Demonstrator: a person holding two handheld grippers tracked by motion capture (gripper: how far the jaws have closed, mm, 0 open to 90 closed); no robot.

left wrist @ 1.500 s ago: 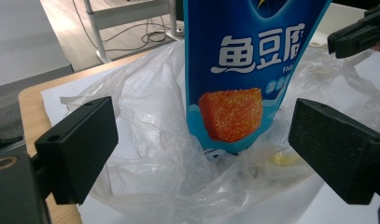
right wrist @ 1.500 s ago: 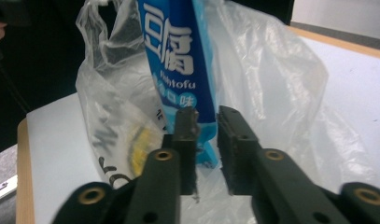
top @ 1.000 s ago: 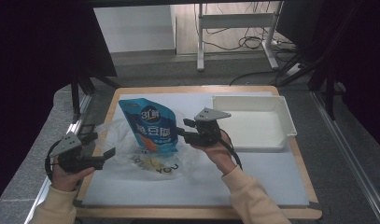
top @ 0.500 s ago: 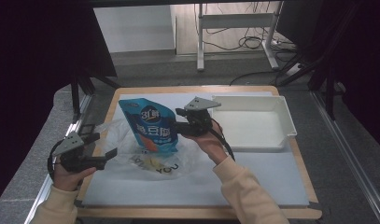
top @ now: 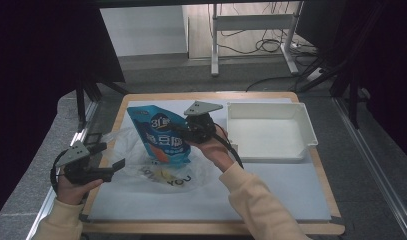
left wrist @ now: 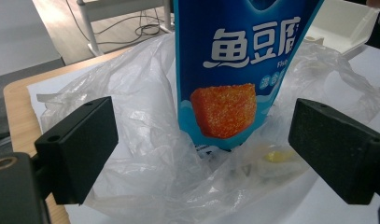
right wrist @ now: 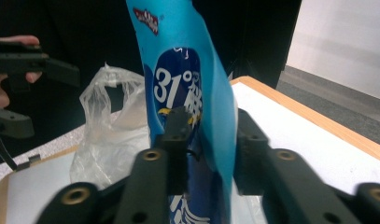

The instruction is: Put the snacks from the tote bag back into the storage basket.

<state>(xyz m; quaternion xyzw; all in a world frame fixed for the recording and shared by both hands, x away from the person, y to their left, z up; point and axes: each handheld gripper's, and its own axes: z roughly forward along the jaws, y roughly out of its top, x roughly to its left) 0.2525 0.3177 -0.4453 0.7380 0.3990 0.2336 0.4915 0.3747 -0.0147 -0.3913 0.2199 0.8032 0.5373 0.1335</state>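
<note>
A blue snack pouch (top: pixel 163 140) stands upright with its lower end inside a crumpled clear plastic bag (top: pixel 141 172) on the white mat. My right gripper (top: pixel 183 134) has just been closing and is now shut on the pouch's right edge; in the right gripper view the jaws (right wrist: pixel 211 144) pinch the blue pouch (right wrist: pixel 187 79) from both sides. My left gripper (top: pixel 111 156) is open at the table's left edge. In the left gripper view its jaws (left wrist: pixel 201 149) stand wide apart, facing the pouch (left wrist: pixel 229 70) and the plastic bag (left wrist: pixel 131 102) without touching either.
A white tray (top: pixel 268 150) sits at the back right of the table, with nothing in it. The wooden table edge (top: pixel 211 227) frames the white mat. Dark curtains and a metal frame stand at the left.
My right gripper moved left and slightly up to the pouch's right edge, and its jaws closed on it. The left gripper stayed where it was.
</note>
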